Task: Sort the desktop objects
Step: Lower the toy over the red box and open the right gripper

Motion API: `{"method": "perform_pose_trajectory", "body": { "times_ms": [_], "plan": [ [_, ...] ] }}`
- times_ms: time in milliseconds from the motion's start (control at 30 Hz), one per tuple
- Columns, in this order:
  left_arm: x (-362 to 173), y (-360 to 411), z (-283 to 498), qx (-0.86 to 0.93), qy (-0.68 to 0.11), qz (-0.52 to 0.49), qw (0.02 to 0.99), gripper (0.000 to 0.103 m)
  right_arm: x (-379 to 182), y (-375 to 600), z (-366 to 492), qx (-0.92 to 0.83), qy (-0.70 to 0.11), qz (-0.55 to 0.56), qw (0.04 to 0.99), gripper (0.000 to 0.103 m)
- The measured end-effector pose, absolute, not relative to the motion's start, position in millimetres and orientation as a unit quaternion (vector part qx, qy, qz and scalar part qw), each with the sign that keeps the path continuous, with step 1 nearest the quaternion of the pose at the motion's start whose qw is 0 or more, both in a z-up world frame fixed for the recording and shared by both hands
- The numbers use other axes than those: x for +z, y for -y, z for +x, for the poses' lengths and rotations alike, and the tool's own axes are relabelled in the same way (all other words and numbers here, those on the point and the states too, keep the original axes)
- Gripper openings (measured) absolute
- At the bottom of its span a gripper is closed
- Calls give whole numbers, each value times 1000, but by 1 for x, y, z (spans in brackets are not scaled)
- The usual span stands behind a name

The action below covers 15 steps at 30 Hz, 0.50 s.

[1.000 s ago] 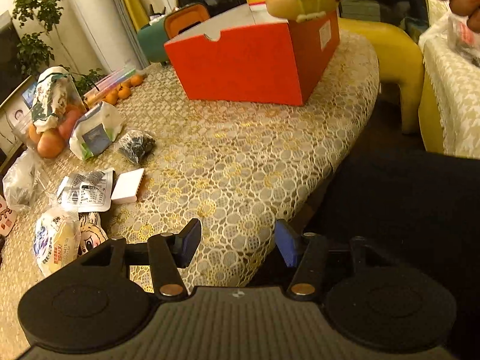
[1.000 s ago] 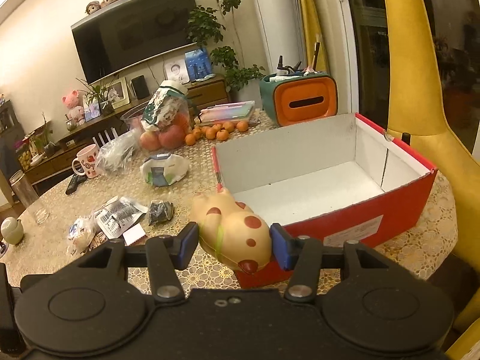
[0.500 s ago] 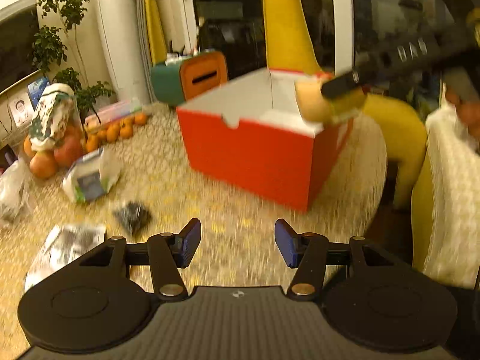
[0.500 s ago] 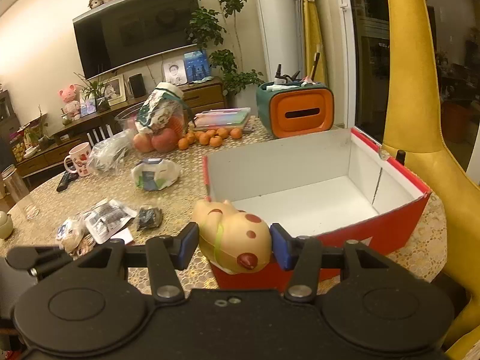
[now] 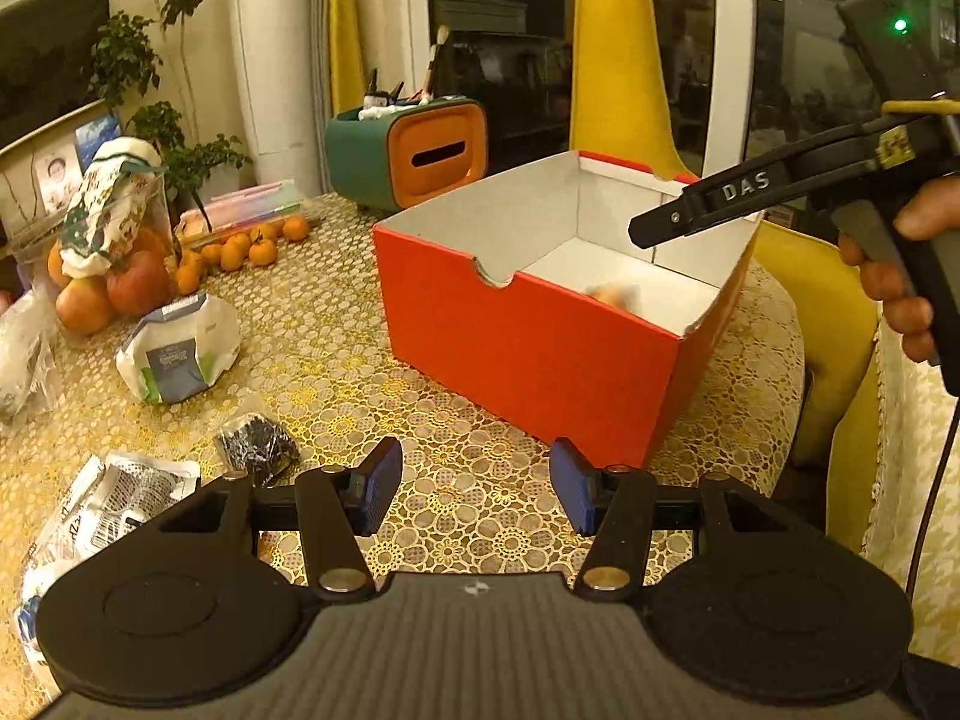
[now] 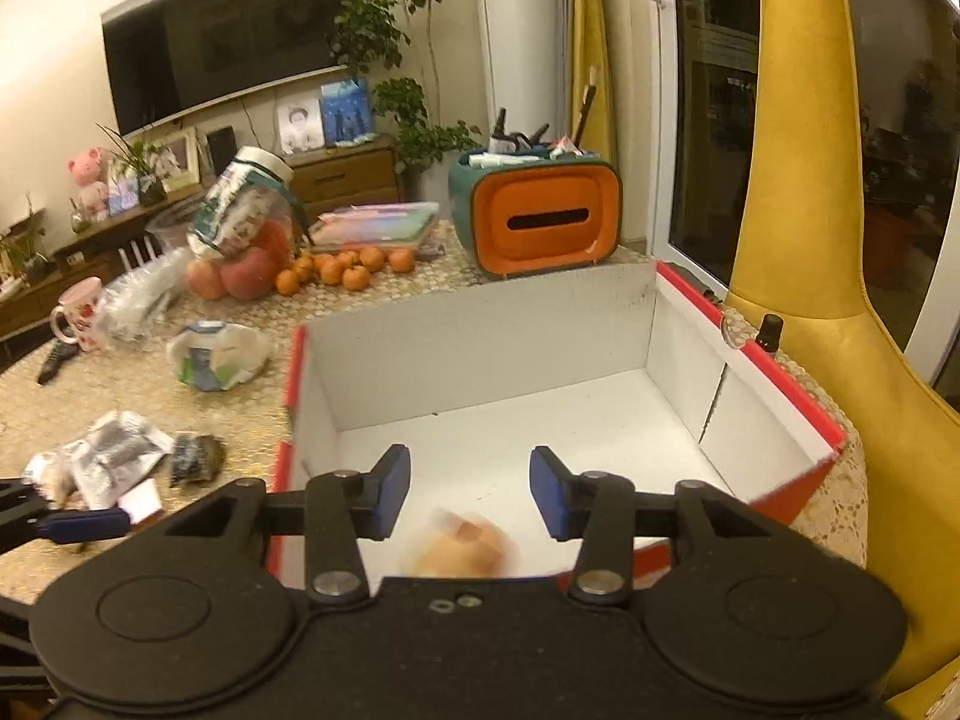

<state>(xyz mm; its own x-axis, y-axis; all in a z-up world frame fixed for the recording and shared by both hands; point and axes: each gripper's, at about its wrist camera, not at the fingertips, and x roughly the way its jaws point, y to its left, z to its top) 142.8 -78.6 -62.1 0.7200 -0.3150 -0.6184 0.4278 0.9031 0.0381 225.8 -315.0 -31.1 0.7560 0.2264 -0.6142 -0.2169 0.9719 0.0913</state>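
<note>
The right tool (image 6: 470,492) is held released above the red box (image 5: 534,348), and the blurred spotted toy (image 6: 462,549) is seen inside the box. The left tool (image 5: 474,486) is also released, over the counter (image 5: 336,360).

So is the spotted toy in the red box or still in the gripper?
In the box. The blurred toy lies inside the red box, below the open right gripper.

The toy (image 6: 462,546) in the red box (image 6: 750,354) is a motion-blurred smear, half hidden behind the gripper body
</note>
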Motion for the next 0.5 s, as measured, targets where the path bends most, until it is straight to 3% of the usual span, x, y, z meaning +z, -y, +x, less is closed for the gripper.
{"method": "perform_pose_trajectory", "body": {
  "times_ms": [300,500],
  "plan": [
    [-64,75,143,-195,-323,77,923,54,-33,310,220,126,-329,4,936,46],
    [-55,68,133,-188,-311,68,929,54,-18,304,204,146,-317,9,937,55]
  ]
}}
